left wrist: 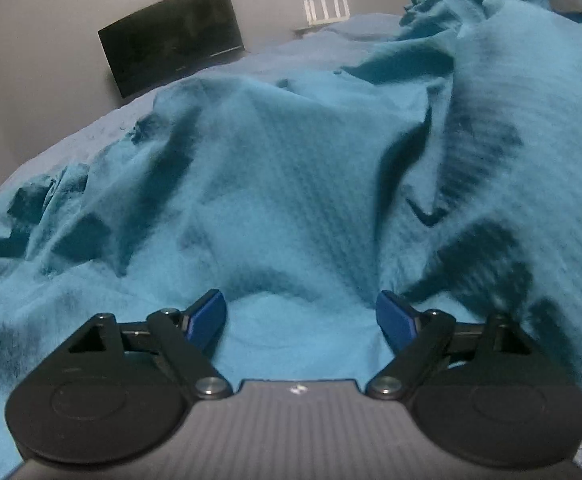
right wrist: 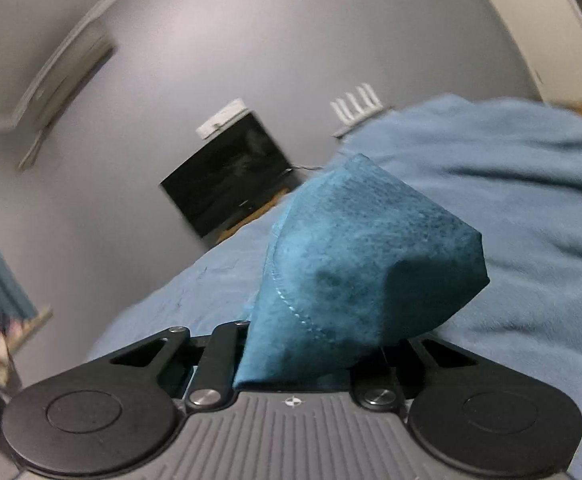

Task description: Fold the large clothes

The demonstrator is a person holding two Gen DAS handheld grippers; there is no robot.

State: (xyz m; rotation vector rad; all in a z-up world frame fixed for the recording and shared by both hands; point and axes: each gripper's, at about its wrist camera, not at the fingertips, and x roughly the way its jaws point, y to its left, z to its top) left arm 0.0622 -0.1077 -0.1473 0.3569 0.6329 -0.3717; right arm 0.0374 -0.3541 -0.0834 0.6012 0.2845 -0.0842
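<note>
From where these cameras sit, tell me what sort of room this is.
Most likely a bedroom at home. A wide soft surface under a light blue bedsheet looks like a bed, with a crumpled teal garment spread on it; a dark screen leans against the plain wall, beside a white router.

The teal garment (left wrist: 291, 184) lies crumpled across my bed (left wrist: 91, 120), a ribbed knit thrown into deep folds and ridges, rising toward the right. One stitched edge of it (right wrist: 355, 264) bunches up in a peaked fold, lifted clear above the lighter blue bedcover.
</note>
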